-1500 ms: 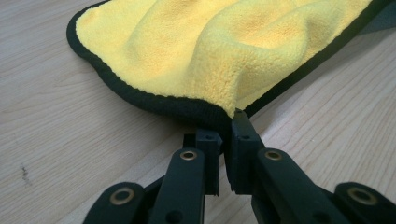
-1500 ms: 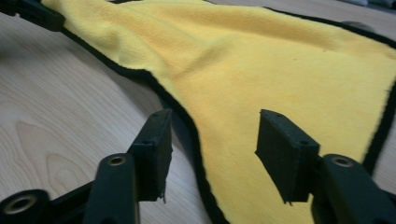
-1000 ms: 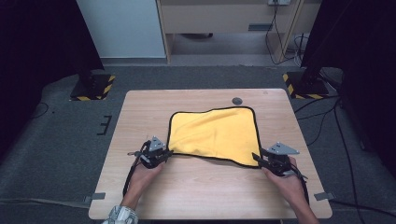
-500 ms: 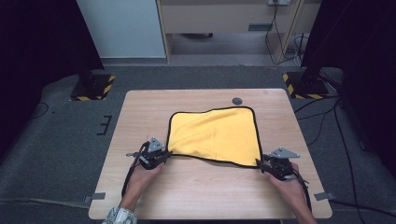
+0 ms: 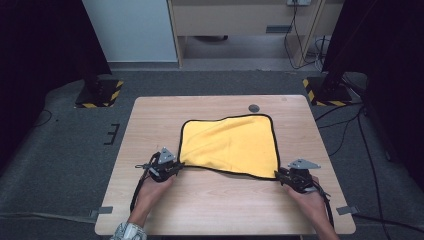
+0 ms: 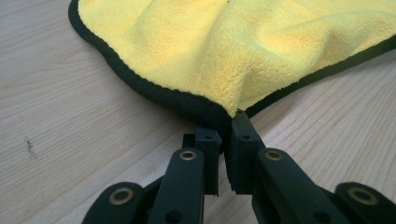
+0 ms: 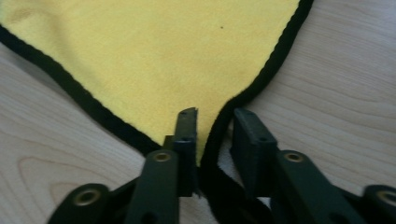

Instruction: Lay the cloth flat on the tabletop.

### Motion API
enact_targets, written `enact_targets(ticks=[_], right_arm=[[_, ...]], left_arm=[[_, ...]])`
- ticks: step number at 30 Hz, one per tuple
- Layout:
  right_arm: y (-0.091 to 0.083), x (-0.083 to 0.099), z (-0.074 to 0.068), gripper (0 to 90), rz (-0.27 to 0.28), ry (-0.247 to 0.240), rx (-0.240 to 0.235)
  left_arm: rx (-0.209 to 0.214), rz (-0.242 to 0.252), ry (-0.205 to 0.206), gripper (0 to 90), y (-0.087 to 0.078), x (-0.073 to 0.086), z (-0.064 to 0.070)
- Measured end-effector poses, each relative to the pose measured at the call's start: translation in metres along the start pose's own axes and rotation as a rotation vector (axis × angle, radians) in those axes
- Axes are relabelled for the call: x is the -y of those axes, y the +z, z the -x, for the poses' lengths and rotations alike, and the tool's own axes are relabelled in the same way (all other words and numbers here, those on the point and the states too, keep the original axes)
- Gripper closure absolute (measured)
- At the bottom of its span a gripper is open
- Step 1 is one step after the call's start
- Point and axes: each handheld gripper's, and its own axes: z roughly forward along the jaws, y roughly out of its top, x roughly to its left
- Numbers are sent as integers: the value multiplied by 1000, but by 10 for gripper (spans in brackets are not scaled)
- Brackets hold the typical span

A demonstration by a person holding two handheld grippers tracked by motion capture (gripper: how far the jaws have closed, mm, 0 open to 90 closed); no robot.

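A yellow cloth with a black hem lies spread flat on the wooden table. My left gripper holds its near left corner. In the left gripper view the jaws are pinched on the hem, and the cloth rises in soft folds beyond them. My right gripper is at the near right corner. In the right gripper view its jaws stand apart, with the cloth's corner and black hem lying loose between them.
A small dark round disc sits near the table's far edge behind the cloth. Stand bases with yellow-black stripes flank the table on the floor, and cables run at the right. Bare wood lies between the cloth and the near edge.
My right gripper has drawn back toward the near edge and slightly right, pulling that corner so the near hem lies straighter. The left gripper has hardly moved.
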Motion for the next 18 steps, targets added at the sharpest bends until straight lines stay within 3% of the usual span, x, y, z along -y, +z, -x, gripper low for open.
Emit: enact_targets(ticks=[4, 12, 18], right_arm=[[-1, -1, -1, 850, -9, 6, -18], [-13, -12, 2, 864, 25, 3, -16], [-25, -10, 4, 865, 18, -6, -27]], left_arm=[[3, 1, 2, 845, -2, 1, 2], [13, 1, 3, 845, -4, 1, 4], [34, -8, 18, 845, -7, -1, 11]])
